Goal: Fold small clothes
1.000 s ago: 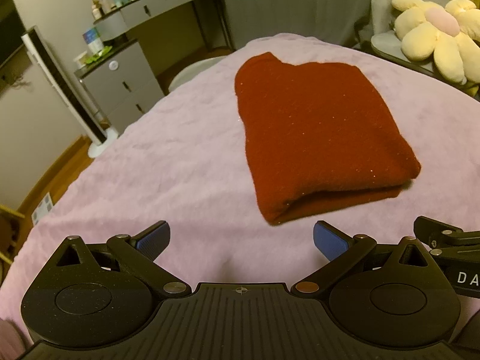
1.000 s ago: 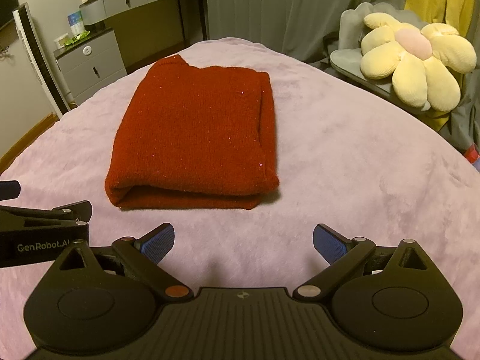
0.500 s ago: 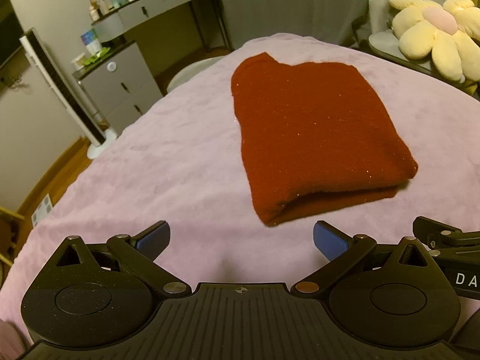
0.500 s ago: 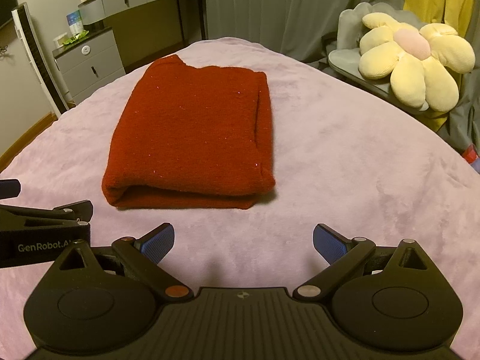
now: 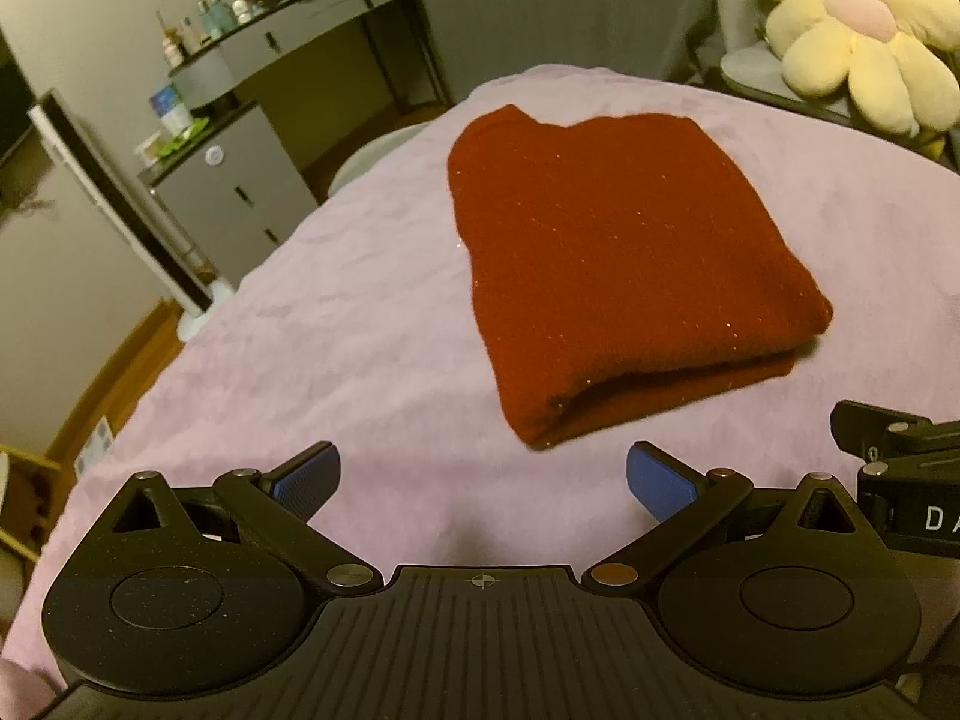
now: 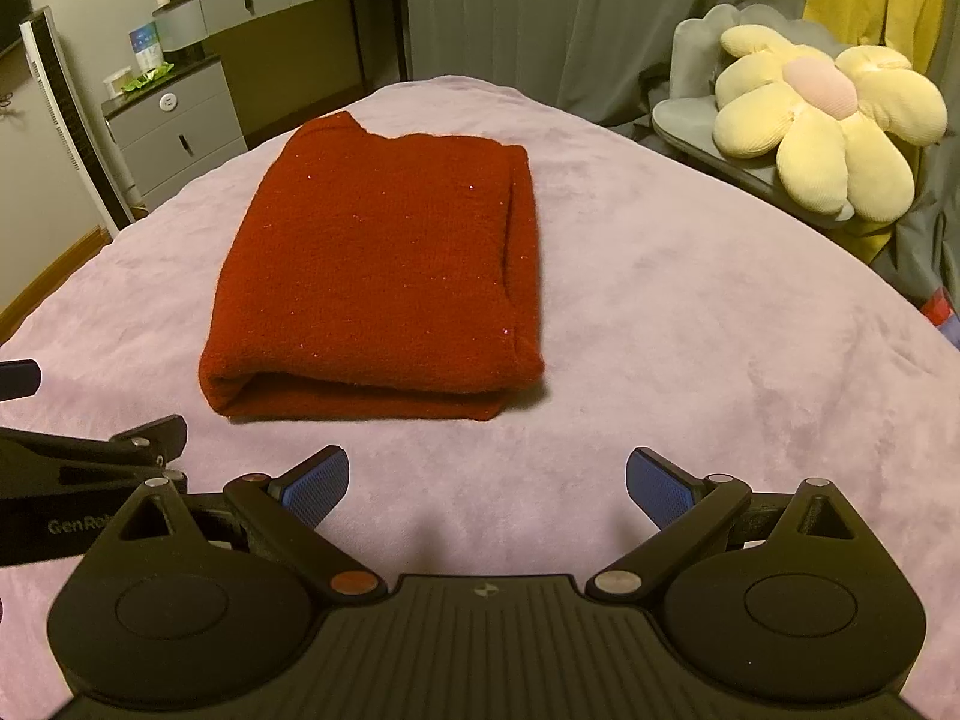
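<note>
Hovering low over the lilac blanket (image 5: 336, 324), we hold our left gripper (image 5: 483, 477) with its blue-padded fingers (image 5: 306, 474) spread wide and nothing between them. Our right gripper (image 6: 486, 483) sits just beside it, likewise spread apart and holding nothing, its blue pads (image 6: 660, 486) clear of the fabric. Each gripper's black frame shows at the edge of the other's view. The task's garment, a dark red knit sweater (image 6: 384, 270), lies folded into a neat rectangle on the blanket ahead of both grippers, apart from them, with its doubled layers facing us along the near edge. From the left wrist view the sweater (image 5: 618, 264) sits ahead and to the right; from the right wrist view it sits ahead and slightly to the left, so it lies roughly between our two hands. Beyond the bed we see a grey chest of drawers (image 6: 174, 126) on the left, grey curtains (image 6: 570, 18) behind, and a yellow flower-shaped cushion (image 6: 822, 120) resting on a grey seat at the right.
</note>
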